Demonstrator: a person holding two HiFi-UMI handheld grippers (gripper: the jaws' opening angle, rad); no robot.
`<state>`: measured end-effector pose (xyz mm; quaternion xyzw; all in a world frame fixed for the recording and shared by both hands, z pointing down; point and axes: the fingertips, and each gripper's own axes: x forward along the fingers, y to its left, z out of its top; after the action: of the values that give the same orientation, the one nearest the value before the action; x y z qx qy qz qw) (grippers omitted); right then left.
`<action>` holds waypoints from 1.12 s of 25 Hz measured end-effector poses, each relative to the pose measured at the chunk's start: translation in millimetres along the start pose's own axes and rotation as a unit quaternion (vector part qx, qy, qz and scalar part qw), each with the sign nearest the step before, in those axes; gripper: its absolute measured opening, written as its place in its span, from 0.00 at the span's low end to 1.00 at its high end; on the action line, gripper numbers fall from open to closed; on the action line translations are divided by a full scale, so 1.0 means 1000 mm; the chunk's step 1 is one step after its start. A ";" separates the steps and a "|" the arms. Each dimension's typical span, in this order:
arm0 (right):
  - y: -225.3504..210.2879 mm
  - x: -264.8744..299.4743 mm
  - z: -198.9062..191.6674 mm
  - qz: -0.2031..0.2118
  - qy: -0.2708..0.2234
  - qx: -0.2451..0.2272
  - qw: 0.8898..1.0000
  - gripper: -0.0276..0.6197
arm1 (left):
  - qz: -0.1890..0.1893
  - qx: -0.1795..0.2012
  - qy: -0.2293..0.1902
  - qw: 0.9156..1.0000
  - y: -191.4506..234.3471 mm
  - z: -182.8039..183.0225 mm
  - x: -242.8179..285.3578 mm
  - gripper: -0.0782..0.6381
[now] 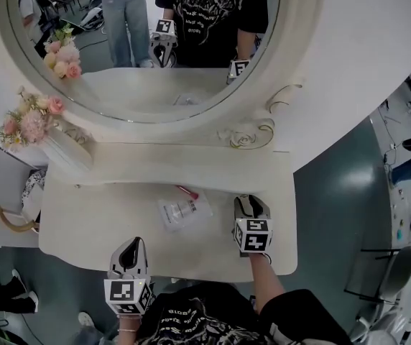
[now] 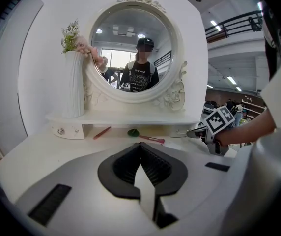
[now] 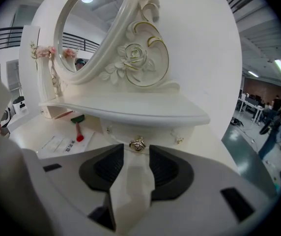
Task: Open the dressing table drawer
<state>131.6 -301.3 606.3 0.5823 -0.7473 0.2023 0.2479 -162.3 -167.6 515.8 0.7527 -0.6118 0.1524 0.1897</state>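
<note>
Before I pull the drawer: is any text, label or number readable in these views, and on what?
Nothing reads clearly.
Clear packet on the tabletop: dark print, too small.
Black T-shirt reflected in the mirror: white lettering, too blurred.
Cubes on left gripper and right gripper: square marker patterns, no words.

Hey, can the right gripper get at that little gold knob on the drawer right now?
Probably yes: the right gripper has open jaws lined up on the knob, with nothing between them and it.

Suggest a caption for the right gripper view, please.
Open right gripper lined up on the gold rose-shaped knob of the cream drawer.
</note>
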 end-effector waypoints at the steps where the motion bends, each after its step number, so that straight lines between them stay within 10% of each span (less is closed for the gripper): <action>1: -0.001 0.001 -0.001 0.000 0.002 0.002 1.000 0.28 | 0.001 0.000 0.001 1.000 0.001 0.000 0.000 0.13; 28: -0.003 0.009 0.002 -0.019 0.002 -0.007 1.000 0.20 | 0.020 -0.002 0.008 1.000 0.008 -0.008 -0.006 0.13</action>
<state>132.8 -310.1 609.8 0.5945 -0.7368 0.1936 0.2574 -171.7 -160.0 520.7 0.7385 -0.6255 0.1613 0.1933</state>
